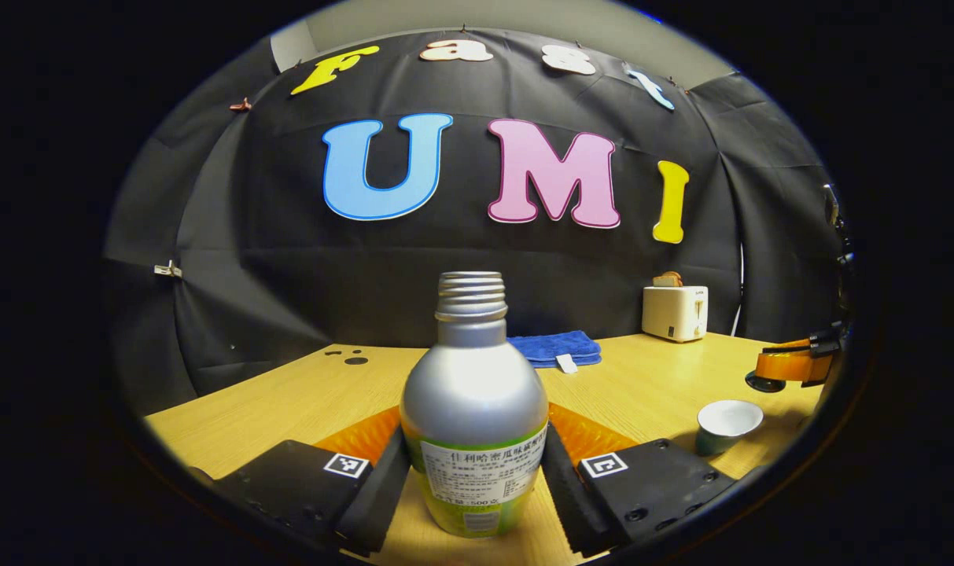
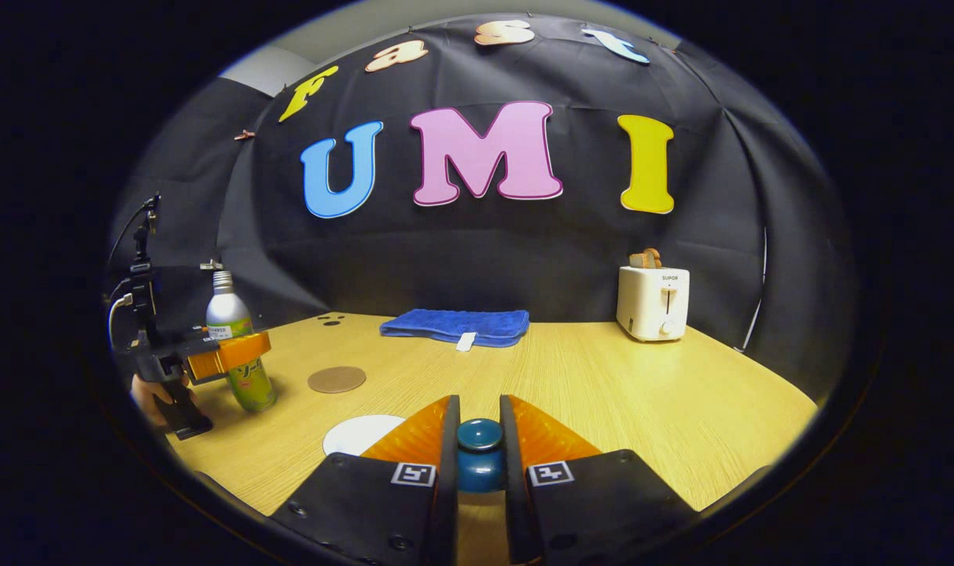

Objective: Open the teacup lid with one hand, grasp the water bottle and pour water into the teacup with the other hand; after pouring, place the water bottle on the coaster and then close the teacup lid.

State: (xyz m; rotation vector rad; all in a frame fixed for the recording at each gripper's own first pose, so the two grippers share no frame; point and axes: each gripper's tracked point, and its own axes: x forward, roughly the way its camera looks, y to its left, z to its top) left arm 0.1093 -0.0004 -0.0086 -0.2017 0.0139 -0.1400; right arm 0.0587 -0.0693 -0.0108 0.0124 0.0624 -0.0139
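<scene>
The left gripper (image 1: 474, 487) pinches the bottle (image 1: 473, 424), which has no cap. The right gripper (image 2: 479, 456) pinches the lid (image 2: 480, 452). The cup (image 1: 727, 425) sits open on the table (image 1: 650, 385).

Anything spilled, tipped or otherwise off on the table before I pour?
Nothing stands out. The water bottle stands upright with its cap off, between the left gripper fingers. The teacup sits upright and uncovered, and its lid is pinched in the right gripper. No spill shows on the table.

Matt metal water bottle (image 1: 473, 393), glossy glazed teacup lid (image 2: 480, 450), wood-grain table (image 2: 602, 393), plush cloth (image 2: 454, 324).
</scene>
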